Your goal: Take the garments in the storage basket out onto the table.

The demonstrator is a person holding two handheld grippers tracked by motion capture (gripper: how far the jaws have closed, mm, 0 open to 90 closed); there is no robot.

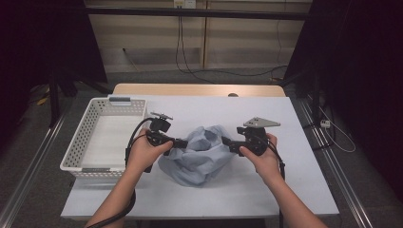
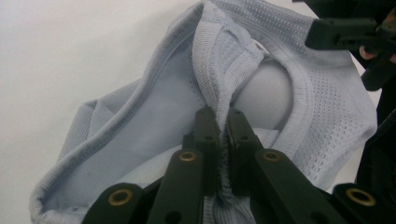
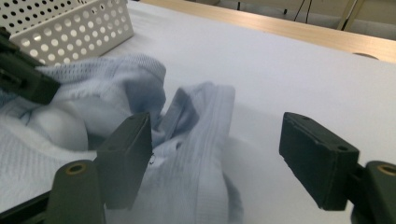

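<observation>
Two grippers at a crumpled pale-blue knit garment (image 1: 197, 154) | left gripper (image 2: 223, 126) pinching its ribbed edge | right gripper (image 3: 217, 156) jaws spread | white perforated plastic basket (image 1: 81, 147) just left of garment, nothing visible inside

Garment (image 1: 199, 154) mid-table (image 1: 294, 190); basket (image 1: 85, 137) left; grippers flank garment.

Left gripper (image 2: 223, 140) fingers clamped together; right gripper (image 3: 219, 163) fingers spread.

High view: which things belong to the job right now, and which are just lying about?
In the job:
light blue shirt
left gripper, clamped on its ribbed collar
right gripper, open beside it

Lying about:
white perforated basket
</observation>
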